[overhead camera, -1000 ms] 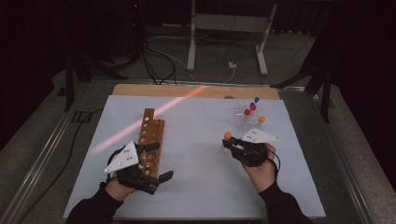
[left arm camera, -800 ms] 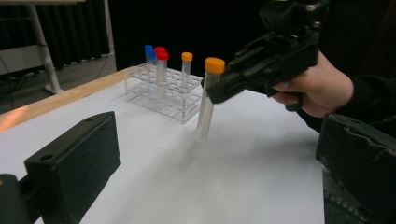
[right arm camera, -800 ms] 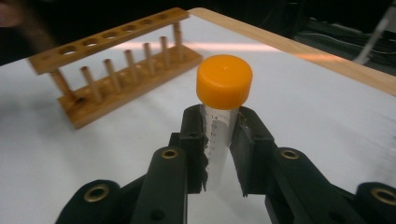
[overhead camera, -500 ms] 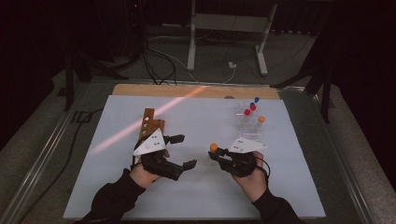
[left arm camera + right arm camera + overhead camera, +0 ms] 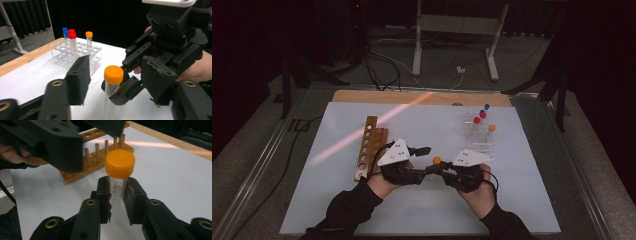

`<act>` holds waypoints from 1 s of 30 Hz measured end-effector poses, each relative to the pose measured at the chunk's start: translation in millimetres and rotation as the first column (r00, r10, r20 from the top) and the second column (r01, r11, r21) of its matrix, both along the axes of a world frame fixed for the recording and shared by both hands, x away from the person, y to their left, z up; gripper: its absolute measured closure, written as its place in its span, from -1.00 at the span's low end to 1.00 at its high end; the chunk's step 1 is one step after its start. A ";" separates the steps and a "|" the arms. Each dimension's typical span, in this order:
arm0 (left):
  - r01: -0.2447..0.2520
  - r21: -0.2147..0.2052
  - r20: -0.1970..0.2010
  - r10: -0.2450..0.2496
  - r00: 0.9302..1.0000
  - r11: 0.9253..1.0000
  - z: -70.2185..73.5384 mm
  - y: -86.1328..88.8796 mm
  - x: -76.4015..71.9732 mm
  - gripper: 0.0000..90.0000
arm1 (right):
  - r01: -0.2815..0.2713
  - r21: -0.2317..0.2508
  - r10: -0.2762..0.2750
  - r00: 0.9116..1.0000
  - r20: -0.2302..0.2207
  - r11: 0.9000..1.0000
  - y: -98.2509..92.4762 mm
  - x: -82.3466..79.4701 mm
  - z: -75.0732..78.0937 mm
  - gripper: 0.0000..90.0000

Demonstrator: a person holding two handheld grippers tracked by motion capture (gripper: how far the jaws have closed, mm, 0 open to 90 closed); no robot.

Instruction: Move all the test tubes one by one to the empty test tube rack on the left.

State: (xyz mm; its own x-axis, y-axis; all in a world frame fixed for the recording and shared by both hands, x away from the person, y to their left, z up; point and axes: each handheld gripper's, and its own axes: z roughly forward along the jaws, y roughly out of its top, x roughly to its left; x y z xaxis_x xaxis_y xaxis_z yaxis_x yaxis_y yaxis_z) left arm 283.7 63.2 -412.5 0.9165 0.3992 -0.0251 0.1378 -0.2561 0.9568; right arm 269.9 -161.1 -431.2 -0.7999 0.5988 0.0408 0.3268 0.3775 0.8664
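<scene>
orange-capped clear tube [image 5: 119,173], upright with printed graduations, clamped in right tool [image 5: 119,196].

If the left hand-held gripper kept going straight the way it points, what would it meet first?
Most likely the orange-capped tube, upright between the jaws of the left hand-held gripper, which have just been closing. Directly behind is the right hand-held gripper holding it; depth is uncertain.

"14" on the tube [image 5: 116,185] scale

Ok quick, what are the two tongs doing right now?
Left tongs: open, just been closing around the orange-capped tube, not pressing on it yet.
Right tongs: shut on the orange-capped tube, holding it upright.
</scene>
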 end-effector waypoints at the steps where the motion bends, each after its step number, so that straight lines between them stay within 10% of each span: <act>1: -0.006 0.004 0.007 0.006 1.000 1.000 -0.2 -1.9 -0.1 0.02 | 0.000 0.000 0.000 1.000 0.000 1.000 0.0 0.0 0.0 0.66; 24: -0.009 0.097 0.043 0.005 0.999 0.995 -4.1 -16.8 3.5 0.59 | 0.009 0.011 -0.009 1.000 0.006 1.000 -0.8 0.3 0.4 0.63; 30: -0.024 0.074 0.031 0.022 0.999 0.997 6.0 -8.7 10.1 0.59 | 0.008 0.011 -0.008 1.000 0.006 1.000 -3.7 2.1 -1.6 0.31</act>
State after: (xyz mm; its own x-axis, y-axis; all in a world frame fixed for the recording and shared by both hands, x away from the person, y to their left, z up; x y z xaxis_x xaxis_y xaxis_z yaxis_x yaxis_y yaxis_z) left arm 293.8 54.5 -406.5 0.9070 0.4198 0.0325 0.1162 -0.3237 0.9390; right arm 272.1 -164.8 -432.8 -0.7954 0.6045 0.0428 0.3248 0.3656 0.8723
